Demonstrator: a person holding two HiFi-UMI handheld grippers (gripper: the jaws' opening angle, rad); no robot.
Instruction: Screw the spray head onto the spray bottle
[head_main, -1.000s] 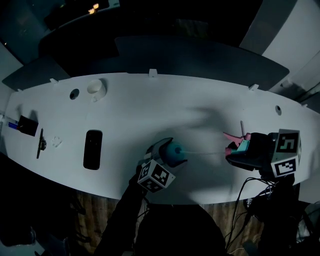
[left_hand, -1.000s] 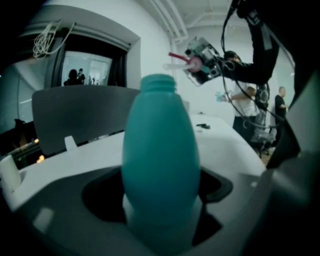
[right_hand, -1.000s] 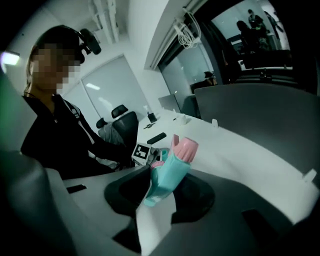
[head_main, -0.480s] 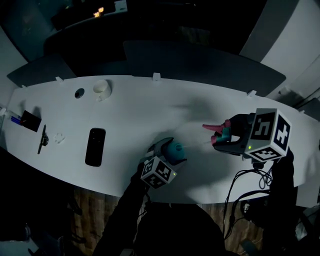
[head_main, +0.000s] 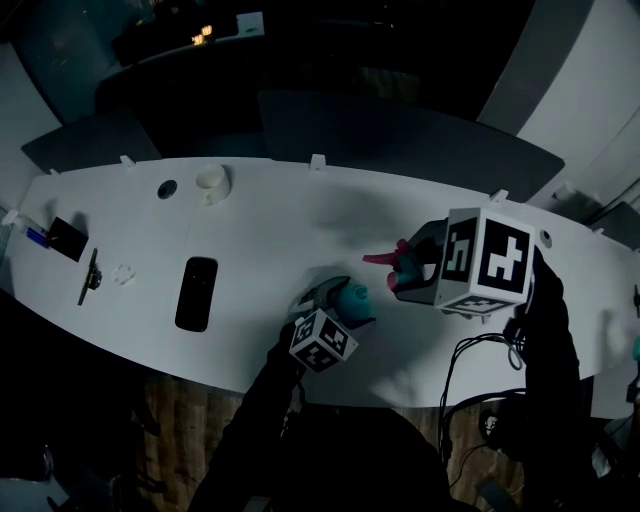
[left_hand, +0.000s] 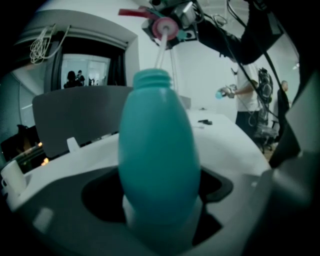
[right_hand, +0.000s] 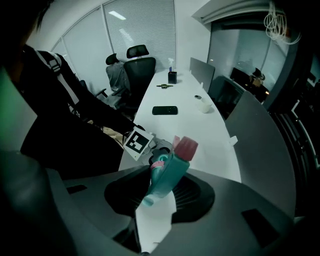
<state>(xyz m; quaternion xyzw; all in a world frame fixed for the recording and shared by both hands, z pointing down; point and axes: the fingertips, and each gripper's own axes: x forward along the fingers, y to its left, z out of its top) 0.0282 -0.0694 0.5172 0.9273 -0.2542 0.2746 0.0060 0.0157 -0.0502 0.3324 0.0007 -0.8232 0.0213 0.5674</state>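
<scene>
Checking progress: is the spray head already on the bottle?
No, the bottle has a bare threaded neck; the spray head hangs above it.

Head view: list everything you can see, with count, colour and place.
table: 1, white, spans the view
bottle: 1, teal, in left gripper, near edge
spray head: 1, teal and pink, in right gripper, right of bottle
phone: 1, black, on table left of bottle
cup: 1, white, far edge, left; kind unsure
holder: 1, black, table's left end
chairs: 2, dark, behind table
cables: black, count unclear, below right gripper
left gripper: 1, grey, shut on bottle
right gripper: 1, dark, shut on spray head
</scene>
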